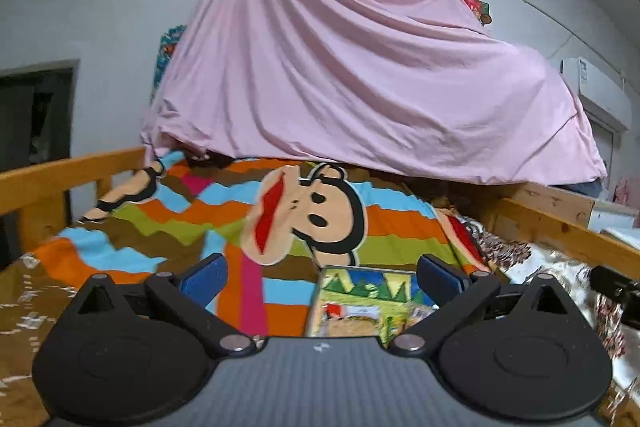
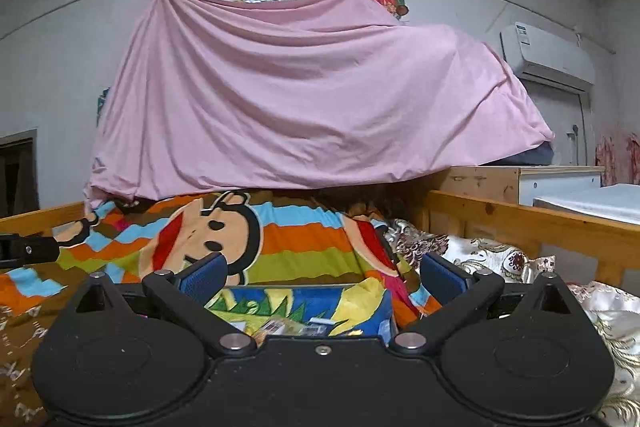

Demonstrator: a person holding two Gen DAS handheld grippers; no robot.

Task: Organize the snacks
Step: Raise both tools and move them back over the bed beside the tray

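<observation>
A colourful cartoon-printed storage box (image 2: 304, 307) with blue walls sits on the bed just below my right gripper (image 2: 323, 277); several small snack packets (image 2: 280, 327) lie inside it. The same box (image 1: 360, 303) shows in the left wrist view, just right of centre between the fingers of my left gripper (image 1: 320, 277). Both grippers are open and empty, hovering above the bed. The other gripper's black body shows at the right edge of the left view (image 1: 616, 291) and at the left edge of the right view (image 2: 28, 249).
A striped blanket with a cartoon monkey (image 1: 304, 215) covers the bed. Wooden bed rails (image 2: 520, 219) run along both sides. A pink sheet (image 2: 304, 99) hangs over the far end. A patterned quilt (image 2: 500, 259) lies at the right.
</observation>
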